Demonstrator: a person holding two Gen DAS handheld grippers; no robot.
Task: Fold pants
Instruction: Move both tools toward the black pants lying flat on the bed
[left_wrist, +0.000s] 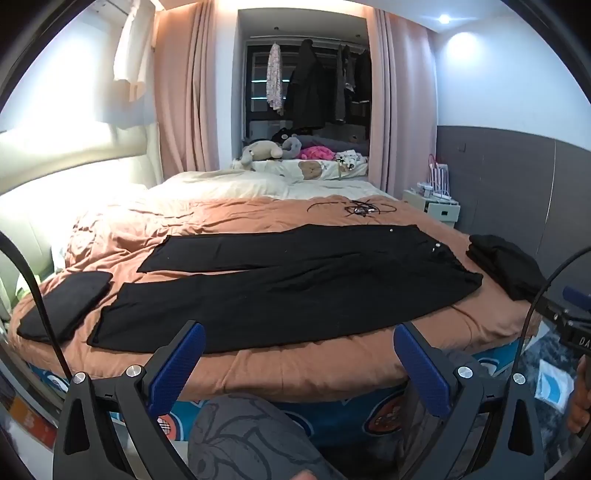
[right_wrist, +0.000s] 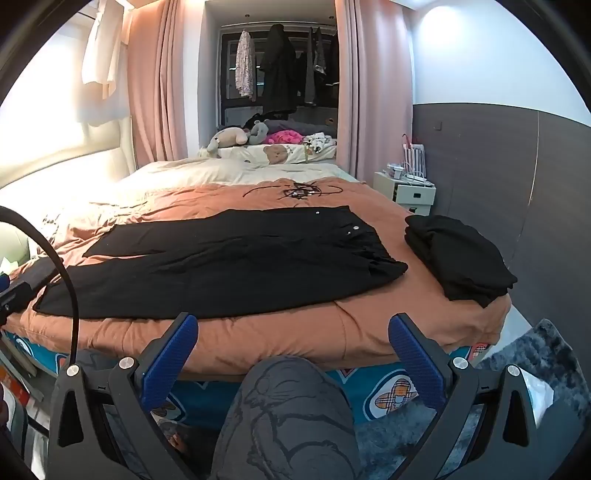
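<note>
**Hidden and cut off**

We can't identify the tangle of dark cords far on the bed. The folded black cloth at left is mostly behind a cable in the right wrist view. Nightstand clutter too small to tell.

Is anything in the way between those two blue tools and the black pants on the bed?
Nothing visible. The pants lie flat on the orange blanket, with only bare blanket between them and the open left tool and right tool.
</note>
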